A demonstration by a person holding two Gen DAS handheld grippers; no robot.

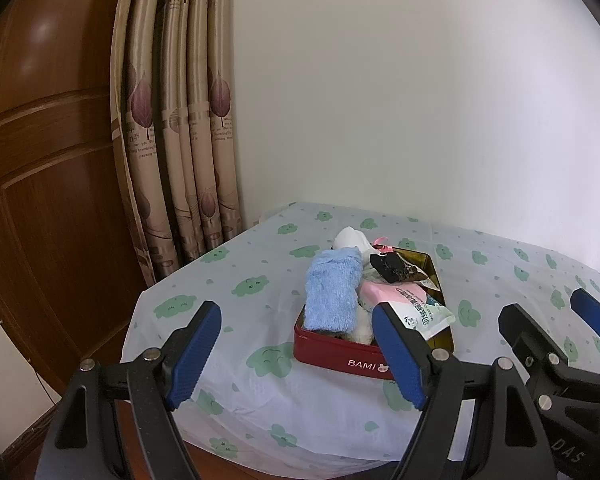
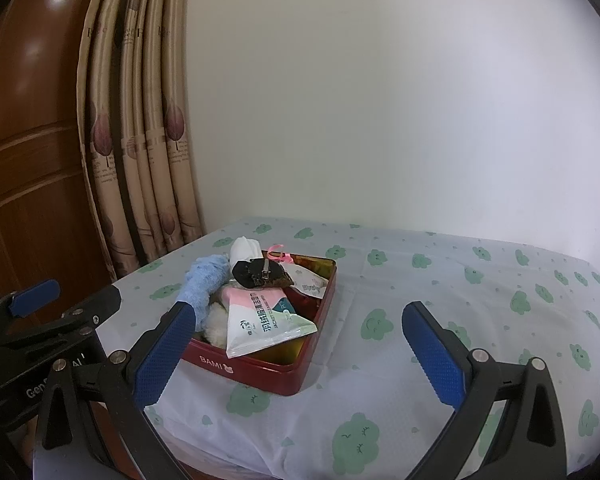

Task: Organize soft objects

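Observation:
A red tin marked BAMI [image 1: 340, 356] [image 2: 260, 372] stands on the table with soft things piled in it. A fluffy blue cloth [image 1: 332, 292] [image 2: 206, 284] lies over its left side. A pink and white wipes pack [image 1: 412, 304] [image 2: 260, 320], a black pouch [image 1: 392, 266] [image 2: 260, 272], a white sock [image 1: 350, 238] [image 2: 244, 248] and a fluffy white item [image 2: 216, 326] are in it too. My left gripper [image 1: 296, 354] is open and empty in front of the tin. My right gripper [image 2: 300, 354] is open and empty, to the tin's right.
The table wears a white cloth with green cloud prints [image 1: 260, 400] [image 2: 460, 300]. Beige curtains [image 1: 172, 120] [image 2: 140, 120] and a brown wooden door [image 1: 40, 160] are at the left. A white wall is behind. The right gripper shows in the left wrist view [image 1: 548, 316].

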